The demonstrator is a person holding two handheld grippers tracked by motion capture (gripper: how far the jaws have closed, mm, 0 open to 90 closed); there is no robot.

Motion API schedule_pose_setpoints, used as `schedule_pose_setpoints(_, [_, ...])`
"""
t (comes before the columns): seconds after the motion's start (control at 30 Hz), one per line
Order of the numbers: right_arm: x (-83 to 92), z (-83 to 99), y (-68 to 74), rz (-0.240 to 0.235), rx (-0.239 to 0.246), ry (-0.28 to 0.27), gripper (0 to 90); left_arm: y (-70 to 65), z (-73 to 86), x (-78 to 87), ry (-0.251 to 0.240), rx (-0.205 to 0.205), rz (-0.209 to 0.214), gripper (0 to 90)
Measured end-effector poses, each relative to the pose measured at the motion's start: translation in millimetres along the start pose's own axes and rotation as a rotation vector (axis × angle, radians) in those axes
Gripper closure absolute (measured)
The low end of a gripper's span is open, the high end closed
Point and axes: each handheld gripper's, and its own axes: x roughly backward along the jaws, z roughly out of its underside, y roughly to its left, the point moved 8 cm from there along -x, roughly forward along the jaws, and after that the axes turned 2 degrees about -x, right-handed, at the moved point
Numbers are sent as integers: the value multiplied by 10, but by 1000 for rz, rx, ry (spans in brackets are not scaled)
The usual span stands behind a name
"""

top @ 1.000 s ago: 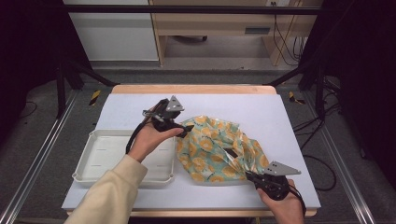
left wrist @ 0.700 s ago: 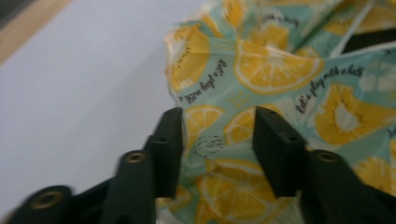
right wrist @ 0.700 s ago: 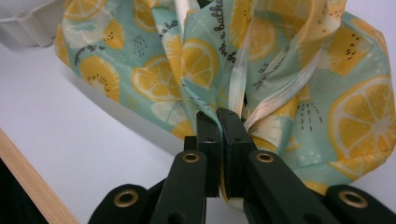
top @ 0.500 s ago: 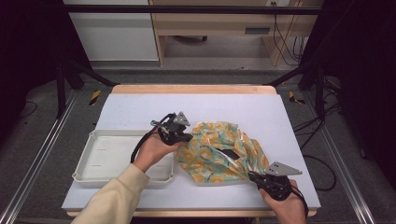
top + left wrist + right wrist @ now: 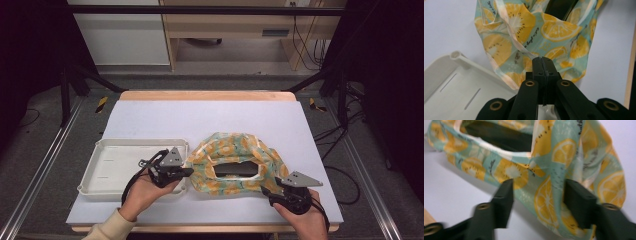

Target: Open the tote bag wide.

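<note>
Two grippers work a lemon-print cloth bag (image 5: pixel 235 167) lying mid-table, just right of a white tray (image 5: pixel 115 165). Left gripper (image 5: pixel 543 65) is clamped on the bag's left hem; right gripper (image 5: pixel 537 192) has just been opening, cloth between its parted jaws. Spreading the mouth seems under way; next, the right gripper likely regrips.

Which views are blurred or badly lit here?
Right gripper view: motion-smeared, worst on the right tool and the bag near it. Left gripper view: bag print and the shut left tool sharp, tray slightly soft. High view: table evenly lit without glare, surroundings dark, bag's opening in shadow.
</note>
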Motion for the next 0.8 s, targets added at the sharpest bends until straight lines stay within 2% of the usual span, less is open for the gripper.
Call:
schedule_pose_setpoints(0.03, [41, -83, 12, 14, 11, -20, 277, 5, 13, 14, -2, 1, 2, 900])
schedule_pose_setpoints(0.07, [41, -83, 12, 14, 11, -20, 277, -4, 22, 17, -9, 13, 11, 900])
schedule_pose_setpoints(0.1, [105, -194, -5, 29, 17, -38, 202, -2, 57, 16, -2, 9, 16, 900])
schedule_pose_setpoints(0.27, [227, -514, -98, 37, 11, -81, 135, 8, 90, 0, -3, 16, 21, 900])
schedule_pose_setpoints(0.33, [192, -654, -105, 31, 28, -65, 123, 10, 83, 3, -5, 16, 17, 900])
schedule_pose_setpoints(0.37, [192, -654, -105, 31, 28, -65, 123, 10, 83, 3, -5, 16, 17, 900])
schedule_pose_setpoints(0.4, [105, -802, -94, 26, 45, -49, 127, 7, 78, 10, -6, 10, 17, 900])
schedule_pose_setpoints(0.43, [105, -802, -94, 26, 45, -49, 127, 7, 78, 10, -6, 10, 17, 900])
schedule_pose_setpoints(0.47, [41, -881, -88, 20, 47, -41, 135, 0, 75, 13, -5, 9, 19, 900])
schedule_pose_setpoints(0.5, [-116, -1028, -82, 25, 64, -21, 167, -2, 70, 16, -8, 11, 19, 900])
schedule_pose_setpoints(0.53, [-116, -1028, -82, 25, 64, -21, 167, -4, 66, 20, -11, 12, 19, 900])
schedule_pose_setpoints(0.57, [-310, -1165, -59, 10, 66, 6, 223, -5, 65, 29, -9, 7, 20, 900])
schedule_pose_setpoints(0.6, [-310, -1165, -59, 10, 66, 6, 223, -5, 65, 29, -9, 7, 20, 900])
schedule_pose_setpoints(0.67, [-453, -1233, -49, 8, 71, 37, 297, -1, 71, 40, -10, 10, 22, 900])
schedule_pose_setpoints(0.73, [-629, -1248, -17, 1, 89, 107, 426, 1, 78, 41, -6, 10, 25, 900])
schedule_pose_setpoints(0.77, [-696, -1233, 1, -7, 108, 138, 562, 0, 80, 39, -10, 16, 28, 900])
schedule_pose_setpoints(0.8, [-696, -1233, 1, -7, 108, 138, 562, 0, 80, 39, -10, 16, 28, 900])
